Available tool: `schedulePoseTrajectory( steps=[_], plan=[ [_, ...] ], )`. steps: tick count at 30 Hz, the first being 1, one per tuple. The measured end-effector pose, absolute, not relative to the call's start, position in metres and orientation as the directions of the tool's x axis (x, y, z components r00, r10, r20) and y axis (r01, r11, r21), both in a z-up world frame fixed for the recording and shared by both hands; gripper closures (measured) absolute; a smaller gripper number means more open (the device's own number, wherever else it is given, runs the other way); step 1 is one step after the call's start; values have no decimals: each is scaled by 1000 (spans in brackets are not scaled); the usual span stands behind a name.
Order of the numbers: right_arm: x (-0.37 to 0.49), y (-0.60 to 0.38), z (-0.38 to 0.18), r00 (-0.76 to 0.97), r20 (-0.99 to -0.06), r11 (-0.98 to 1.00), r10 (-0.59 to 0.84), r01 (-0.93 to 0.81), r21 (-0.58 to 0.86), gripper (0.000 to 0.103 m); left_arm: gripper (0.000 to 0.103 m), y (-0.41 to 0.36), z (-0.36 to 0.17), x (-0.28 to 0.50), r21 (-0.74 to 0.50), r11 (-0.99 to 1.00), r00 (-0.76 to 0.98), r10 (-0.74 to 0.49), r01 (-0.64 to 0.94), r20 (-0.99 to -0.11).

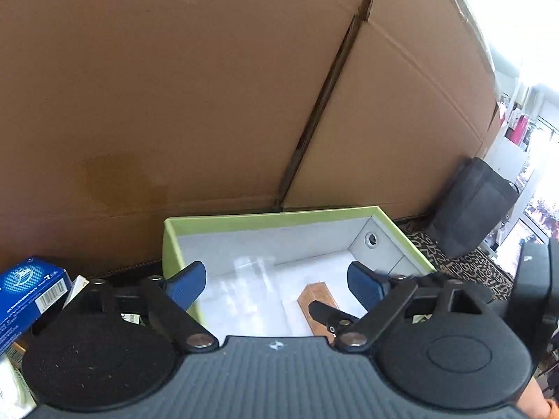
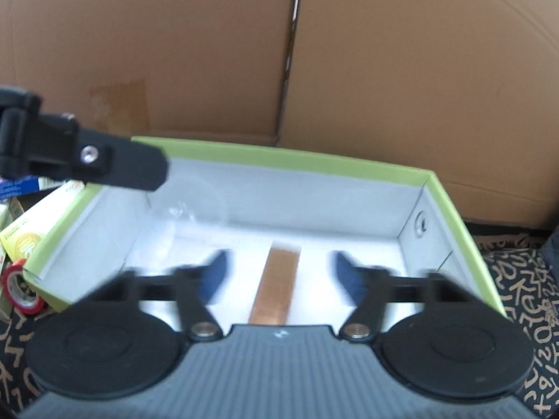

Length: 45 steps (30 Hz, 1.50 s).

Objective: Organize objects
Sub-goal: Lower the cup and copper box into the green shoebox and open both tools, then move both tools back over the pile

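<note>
Left wrist view: the left gripper (image 1: 276, 281) hangs over the green-rimmed box (image 1: 272, 217), its 2 fingers spread wide with nothing between them. A copper-coloured carton (image 1: 316, 296) lies flat on the white floor of the box, probably parked there as sorted. A blue packet (image 1: 29, 291) waits outside to the left, against the cardboard wall (image 1: 174, 87).

Right wrist view: the right gripper (image 2: 277, 272), blurred, is also spread and empty, straddling the carton (image 2: 277, 284) without touching it. Red tape (image 2: 21, 291) sits outside the box.
</note>
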State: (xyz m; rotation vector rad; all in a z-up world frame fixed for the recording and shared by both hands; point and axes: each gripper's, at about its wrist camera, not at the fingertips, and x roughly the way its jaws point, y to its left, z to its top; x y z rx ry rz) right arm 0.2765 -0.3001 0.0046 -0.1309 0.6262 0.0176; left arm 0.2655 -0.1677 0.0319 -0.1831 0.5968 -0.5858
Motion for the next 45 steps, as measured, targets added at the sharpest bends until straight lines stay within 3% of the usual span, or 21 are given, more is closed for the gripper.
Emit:
schedulePoseTrajectory(
  steps=[3,12,22,32,45],
  plan=[
    [272,-295,6,834,-548,990,-63,-18,-142,0,11,-162,29,265,-338,825,671,-566,454,-479],
    [223,-301,26,876,-471,987,-103,32,-156,0,11,-148,34,232,-280,830,690,-557,482,-462],
    [135,-291,50,919,-394,997,1,-33,-75,0,11,-85,32,162,-260,856,726,-517,447,-454],
    [81,-219,29,878,-452,980,161,-195,-30,0,11,-11,2,103,-263,919,762,-392,294,-516],
    [91,-134,-8,770,-562,925,301,-378,-23,0,11,41,-32,97,-239,955,757,-287,176,-588]
  ],
)
